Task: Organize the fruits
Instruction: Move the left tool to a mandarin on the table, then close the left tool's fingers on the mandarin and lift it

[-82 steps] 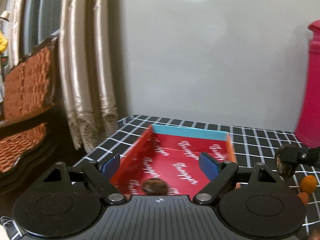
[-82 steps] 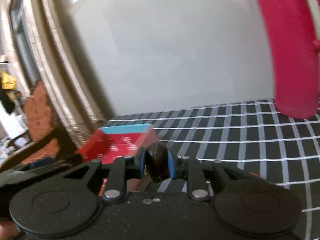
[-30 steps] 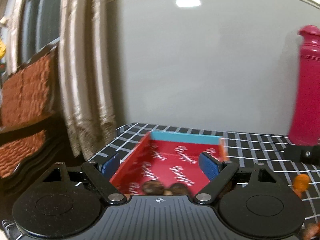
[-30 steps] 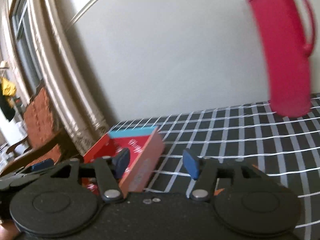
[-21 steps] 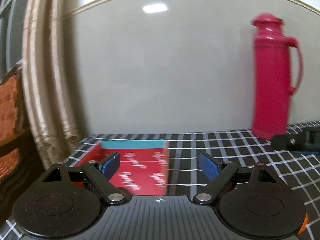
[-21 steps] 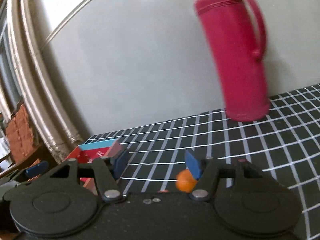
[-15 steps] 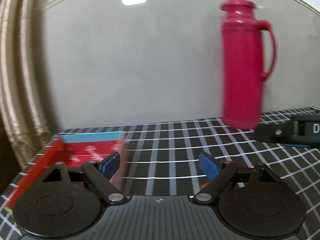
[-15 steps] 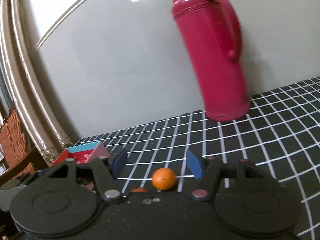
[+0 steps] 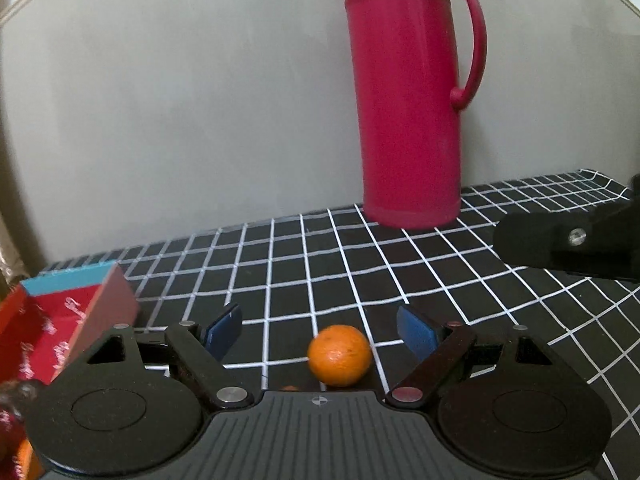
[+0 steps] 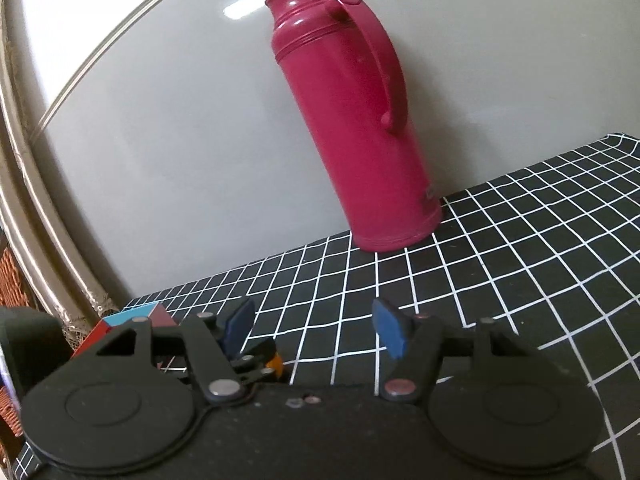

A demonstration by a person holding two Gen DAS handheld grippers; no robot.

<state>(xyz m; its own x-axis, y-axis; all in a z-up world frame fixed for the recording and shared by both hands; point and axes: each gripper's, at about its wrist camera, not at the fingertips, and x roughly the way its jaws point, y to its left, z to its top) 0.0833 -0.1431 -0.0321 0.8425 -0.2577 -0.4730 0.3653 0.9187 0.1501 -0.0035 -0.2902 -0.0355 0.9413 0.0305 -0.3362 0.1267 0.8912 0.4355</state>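
Orange (image 9: 339, 355) sits alone on the black grid-patterned tablecloth (image 9: 400, 264), between the two blue pads of the left gripper (image 9: 320, 334) and slightly toward the right-hand pad; neither pad touches it, jaws standing wide apart. Small, round, dimpled skin; likely light, firm with a little give, and prone to roll on the cloth if nudged from one side only. Best hold, by my reading: pads across its widest middle, squeezing evenly from both sides with modest force so the peel is not bruised. Gripper probably needs to shift a touch sideways to centre the fruit before closing. Red box (image 9: 60, 332) with a light-blue end wall lies open at the left edge, just beside the left gripper; dark rounded items show at its near end, too blurred to name, plus a sliver of orange colour at the bottom corner. This box looks like the collecting place. Right gripper (image 10: 312, 330) has jaws apart with nothing between the pads; in its own view a bit of orange shows low behind its left finger. Its black body also enters the left view from the right side. Tall magenta thermos flask (image 9: 408, 96) stands upright against the wall, well apart from the fruit.
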